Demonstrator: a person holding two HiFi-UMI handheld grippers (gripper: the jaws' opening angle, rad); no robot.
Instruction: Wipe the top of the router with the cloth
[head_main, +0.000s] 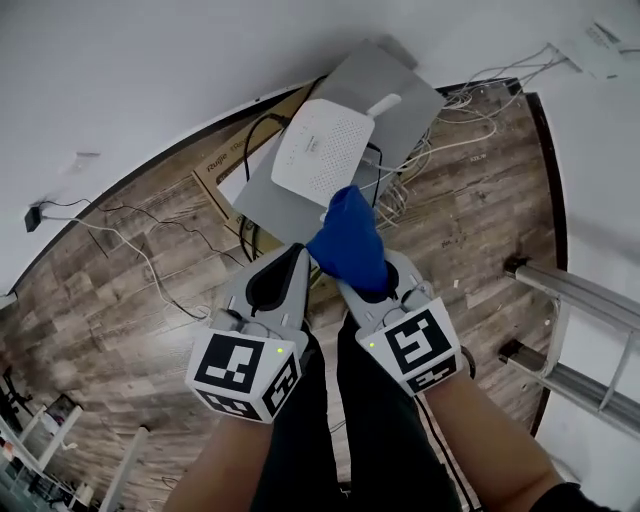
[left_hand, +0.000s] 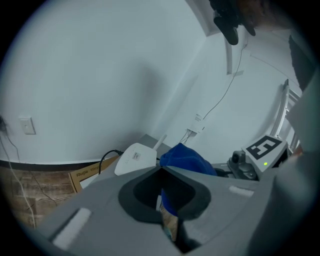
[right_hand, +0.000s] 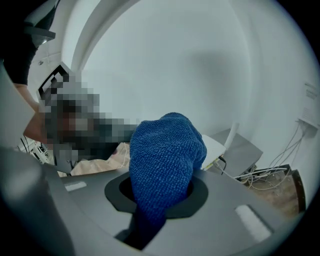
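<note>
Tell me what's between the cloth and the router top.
Nothing visible. The cloth, bunched in the right gripper, is already at the near edge of the router. The white top is bare, and the antenna stands at its far corner.

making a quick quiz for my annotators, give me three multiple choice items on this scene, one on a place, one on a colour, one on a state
1. Where does the router sit?
A. on a flat grey box
B. on the bare wood floor
C. on a chair

2. What colour is the cloth?
A. white
B. blue
C. red

3. What state is the right gripper in?
A. open and empty
B. shut on the cloth
C. shut on a cable

Answers:
1 A, the head view shows the white router lying on top of the grey box, above the floor.
2 B, the cloth is blue in all three views.
3 B, the right gripper view shows the cloth pinched between its jaws and bulging out in front of them.
</note>
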